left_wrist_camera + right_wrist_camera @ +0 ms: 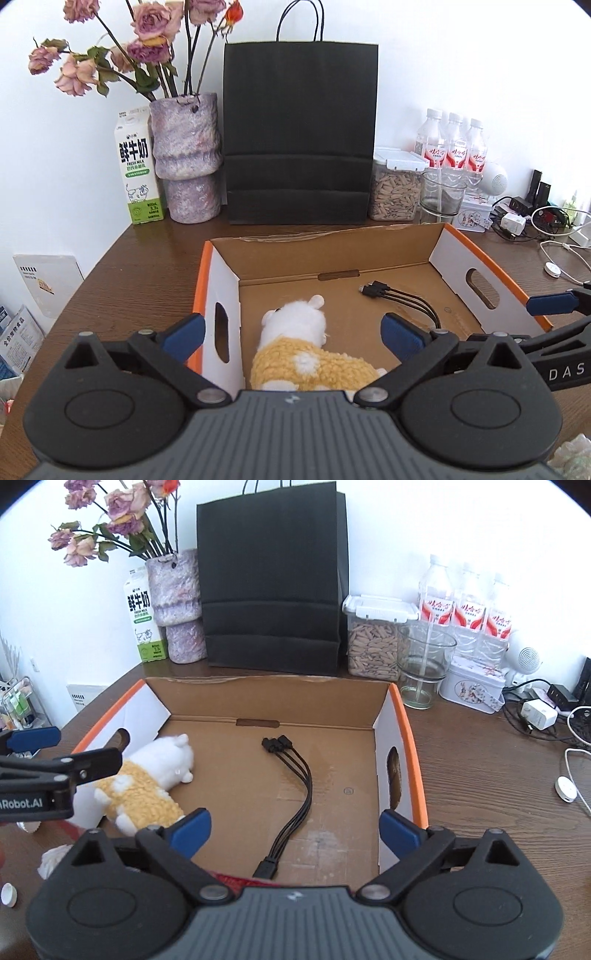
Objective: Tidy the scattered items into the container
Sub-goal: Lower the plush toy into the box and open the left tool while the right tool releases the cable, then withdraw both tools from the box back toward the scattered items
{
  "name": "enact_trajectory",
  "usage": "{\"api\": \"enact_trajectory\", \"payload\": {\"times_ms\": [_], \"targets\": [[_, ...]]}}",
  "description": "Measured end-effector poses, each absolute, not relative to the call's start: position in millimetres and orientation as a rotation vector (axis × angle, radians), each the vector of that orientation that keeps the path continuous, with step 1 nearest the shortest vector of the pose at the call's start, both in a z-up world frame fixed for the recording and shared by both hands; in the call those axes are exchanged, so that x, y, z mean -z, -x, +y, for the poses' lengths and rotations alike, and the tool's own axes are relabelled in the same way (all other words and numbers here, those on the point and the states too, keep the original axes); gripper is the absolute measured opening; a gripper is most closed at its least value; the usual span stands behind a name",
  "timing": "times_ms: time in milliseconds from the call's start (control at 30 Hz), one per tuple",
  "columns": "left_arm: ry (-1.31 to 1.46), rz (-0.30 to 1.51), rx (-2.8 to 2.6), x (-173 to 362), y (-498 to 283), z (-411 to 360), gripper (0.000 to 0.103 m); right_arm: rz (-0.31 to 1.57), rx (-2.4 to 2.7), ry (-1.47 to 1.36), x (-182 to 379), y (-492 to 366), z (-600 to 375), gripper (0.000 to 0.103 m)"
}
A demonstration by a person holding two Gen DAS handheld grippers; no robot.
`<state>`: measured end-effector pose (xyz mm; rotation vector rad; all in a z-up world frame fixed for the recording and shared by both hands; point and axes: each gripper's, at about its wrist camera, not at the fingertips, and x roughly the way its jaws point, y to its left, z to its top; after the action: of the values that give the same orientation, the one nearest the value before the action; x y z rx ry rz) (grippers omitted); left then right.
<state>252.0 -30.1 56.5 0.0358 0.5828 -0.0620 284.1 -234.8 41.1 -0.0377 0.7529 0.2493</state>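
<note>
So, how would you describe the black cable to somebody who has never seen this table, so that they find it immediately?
Find the open cardboard box with orange edges in front of the tall black paper bag. On its floor, right of the white and yellow plush toy, lies the black cable. It is the only thin, dark thing inside, and it splits into three small plugs toward the bag.

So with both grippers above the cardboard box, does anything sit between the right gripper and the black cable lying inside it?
Nothing visible does. The right gripper hangs open above the box, and the black cable lies bare on the box floor directly ahead. The plush toy lies off to the left, apart from the cable.
</note>
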Motion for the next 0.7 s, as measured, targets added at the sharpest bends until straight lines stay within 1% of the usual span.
{"api": "enact_trajectory", "payload": {"times_ms": [367, 700], "targets": [[-0.01, 0.521, 0.061, -74, -192, -19, 0.103, 0.657, -0.238, 0.03, -67, -219, -236, 0.1], [0.021, 0.497, 0.046, -72, -141, -4, 0.103, 0.583, -0.26, 0.015, -64, -149, -244, 0.1]]}}
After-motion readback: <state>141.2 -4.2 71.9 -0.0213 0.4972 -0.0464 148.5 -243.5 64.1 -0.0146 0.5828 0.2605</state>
